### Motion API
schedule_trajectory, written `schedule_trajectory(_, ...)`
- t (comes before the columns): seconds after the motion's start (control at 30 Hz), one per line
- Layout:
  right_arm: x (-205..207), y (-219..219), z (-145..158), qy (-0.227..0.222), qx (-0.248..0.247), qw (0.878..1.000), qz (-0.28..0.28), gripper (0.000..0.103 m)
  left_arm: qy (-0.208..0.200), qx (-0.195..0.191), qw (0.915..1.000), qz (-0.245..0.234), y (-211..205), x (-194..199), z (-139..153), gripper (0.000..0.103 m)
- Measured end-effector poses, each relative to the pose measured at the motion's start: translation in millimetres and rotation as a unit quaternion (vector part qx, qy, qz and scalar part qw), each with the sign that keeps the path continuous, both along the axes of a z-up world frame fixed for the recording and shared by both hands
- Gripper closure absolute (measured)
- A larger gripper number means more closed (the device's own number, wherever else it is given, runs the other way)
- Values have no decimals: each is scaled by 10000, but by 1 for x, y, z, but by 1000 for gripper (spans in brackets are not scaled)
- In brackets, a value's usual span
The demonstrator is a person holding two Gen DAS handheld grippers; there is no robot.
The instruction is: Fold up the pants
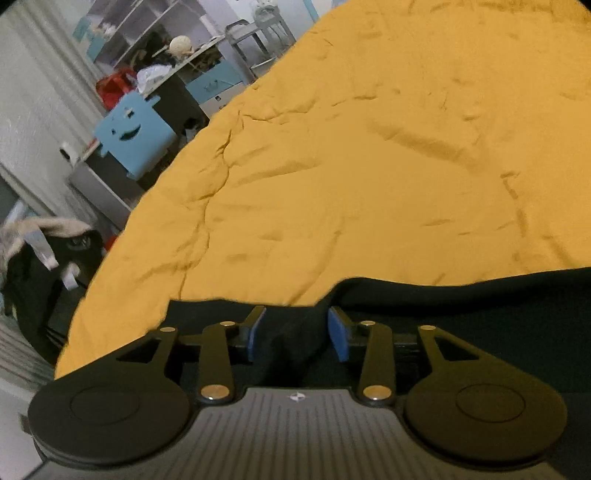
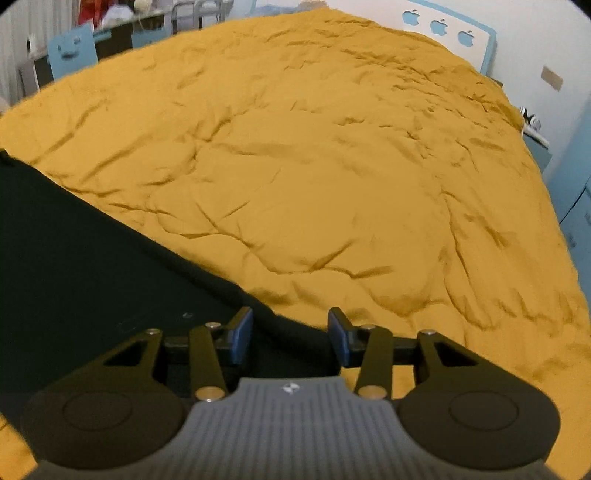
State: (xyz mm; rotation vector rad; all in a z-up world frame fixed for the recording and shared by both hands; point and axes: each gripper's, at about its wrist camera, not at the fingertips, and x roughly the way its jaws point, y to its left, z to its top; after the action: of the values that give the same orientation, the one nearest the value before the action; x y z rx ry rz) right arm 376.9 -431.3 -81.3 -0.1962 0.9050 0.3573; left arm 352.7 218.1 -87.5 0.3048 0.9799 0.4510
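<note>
Black pants (image 1: 480, 314) lie flat on a yellow bed cover (image 1: 369, 166), their far edge running across the bottom of the left wrist view. My left gripper (image 1: 297, 332) hovers low over that edge, open; dark cloth lies under the gap, and the blue pads (image 1: 255, 334) do not press on it. In the right wrist view the pants (image 2: 74, 258) fill the lower left, with their edge slanting down to the right. My right gripper (image 2: 291, 332) is open over that edge, nothing pinched between its pads (image 2: 242, 338).
The wrinkled yellow cover (image 2: 295, 166) spreads far ahead. Left of the bed are a blue smiley-face board (image 1: 133, 136), cluttered shelves (image 1: 173, 55) and a heap of clothes (image 1: 44, 251). A headboard with apple cut-outs (image 2: 439, 26) and a blue nightstand (image 2: 535, 147) sit at the far right.
</note>
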Motion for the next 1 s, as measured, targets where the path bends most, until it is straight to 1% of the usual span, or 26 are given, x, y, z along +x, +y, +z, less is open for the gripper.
schedule_trajectory(0.1,-5,-14,-3,100,351,9993,-55,64,-114,-335,9993,69,-5,-13,8,57)
schedule_trajectory(0.17,-4,-21,-7,93,462,9988,-96,64,-152,-494,9986,141,-8,-20,10,57)
schedule_trajectory(0.27,4,-31,-14,53,667,9976,-182,63,-109,-535,9983,178,-13,-26,9,57)
schedule_trajectory(0.37,19,-40,-21,108,1054,9942,-166,63,-72,-531,9983,236,-15,-29,7,57)
schedule_trajectory(0.47,36,-45,-33,319,1466,9886,-133,64,-63,-559,9980,301,-17,-31,3,57)
schedule_trajectory(0.57,41,-48,-40,534,1709,9838,-109,74,37,-554,9977,389,-18,-31,-3,57)
schedule_trajectory(0.67,36,-57,-42,613,1929,9791,-177,74,63,-556,9977,379,-23,-34,-6,57)
schedule_trajectory(0.73,35,-66,-42,704,2325,9692,-396,75,58,-554,9978,371,-27,-35,-5,57)
schedule_trajectory(0.77,33,-69,-41,728,2476,9651,-443,78,50,-562,9978,358,-29,-36,-4,57)
schedule_trajectory(0.8,31,-68,-37,675,2477,9654,-467,87,42,-565,9978,336,-31,-36,-3,57)
schedule_trajectory(0.83,28,-68,-32,642,2368,9683,-463,103,36,-557,9980,303,-34,-37,-1,57)
schedule_trajectory(0.87,26,-69,-24,643,2331,9691,-485,103,23,-546,9982,251,-37,-38,2,57)
schedule_trajectory(0.93,24,-78,-14,687,2506,9643,-522,103,-44,-560,9983,121,-44,-42,10,57)
schedule_trajectory(0.97,24,-84,-11,733,2543,9626,-580,103,-75,-563,9984,70,-46,-43,14,57)
schedule_trajectory(1.0,26,-86,-13,783,2455,9639,-677,103,-113,-567,9983,28,-49,-45,18,57)
